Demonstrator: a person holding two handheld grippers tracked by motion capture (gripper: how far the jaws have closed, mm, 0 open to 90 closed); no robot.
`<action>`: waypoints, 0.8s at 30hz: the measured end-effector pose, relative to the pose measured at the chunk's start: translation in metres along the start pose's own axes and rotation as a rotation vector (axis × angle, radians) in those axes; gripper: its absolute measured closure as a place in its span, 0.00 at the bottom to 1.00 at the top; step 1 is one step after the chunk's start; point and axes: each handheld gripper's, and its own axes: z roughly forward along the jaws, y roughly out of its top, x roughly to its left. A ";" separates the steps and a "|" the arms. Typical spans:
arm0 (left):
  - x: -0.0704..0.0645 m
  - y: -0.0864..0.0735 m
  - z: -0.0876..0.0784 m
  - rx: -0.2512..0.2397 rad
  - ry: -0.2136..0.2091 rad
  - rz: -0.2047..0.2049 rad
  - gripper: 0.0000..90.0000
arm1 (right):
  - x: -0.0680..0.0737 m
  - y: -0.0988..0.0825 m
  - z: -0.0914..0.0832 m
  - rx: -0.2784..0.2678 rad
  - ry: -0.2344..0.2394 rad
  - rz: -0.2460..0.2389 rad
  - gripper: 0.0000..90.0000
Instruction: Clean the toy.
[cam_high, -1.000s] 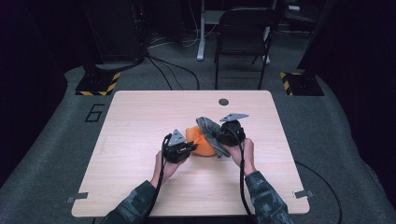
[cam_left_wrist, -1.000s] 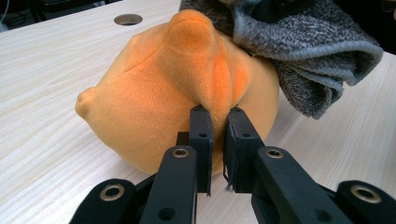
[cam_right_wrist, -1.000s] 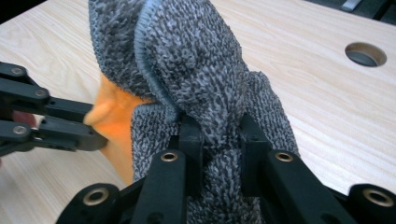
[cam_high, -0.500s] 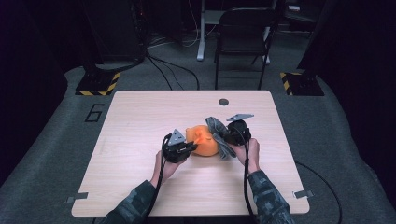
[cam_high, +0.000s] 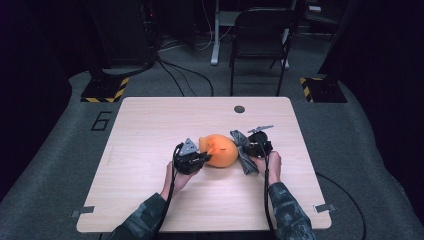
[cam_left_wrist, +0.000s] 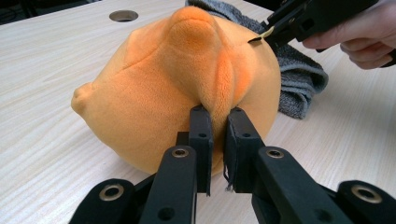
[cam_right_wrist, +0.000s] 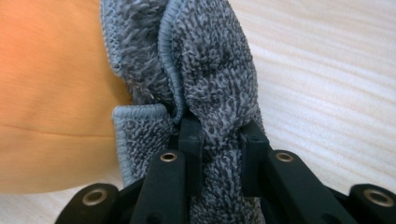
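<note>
On the light wooden table (cam_high: 150, 130), seen from the high view, the left gripper (cam_high: 199, 159) sits left of centre, somewhat nearer the front edge than the back, with the person's left hand (cam_high: 175, 180) behind it. In the left gripper view its jaws stand narrow, pinched on a raised fold of an orange plush toy (cam_left_wrist: 177, 84) (a rounded, soft body with a small nub poking out to one side). The fold is squeezed between the two black pads, so this claw holds the toy.

The orange plush toy (cam_high: 218, 150) rests on the table at about its middle, between the two grippers and touching both the left jaws and the cloth on its other side.

Just right of the toy lies a grey terry cloth (cam_high: 243, 155), bunched into a strip that runs from the toy's back-right side toward the front edge. In the right gripper view the grey terry cloth (cam_right_wrist: 210, 70) is gathered between the jaws of the right gripper (cam_right_wrist: 218, 140), which stand narrow and clamp the folded pile, with the cloth's stitched hem pressed against the orange plush. From above, the right gripper (cam_high: 251, 146) is right of centre, with the right hand (cam_high: 267, 162) around its body.

Near the back edge, right of the middle, is a round cable hole (cam_high: 239, 109) in the tabletop.
</note>
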 end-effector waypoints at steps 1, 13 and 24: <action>0.000 0.000 0.000 -0.005 0.006 0.002 0.91 | -0.001 -0.001 0.002 0.008 0.005 0.001 0.84; 0.000 0.000 -0.001 -0.008 0.006 0.007 0.91 | 0.003 0.006 -0.012 -0.024 -0.014 -0.013 0.84; -0.001 0.001 0.000 -0.005 0.004 0.013 0.91 | 0.044 0.031 -0.063 -0.192 0.062 -0.128 0.84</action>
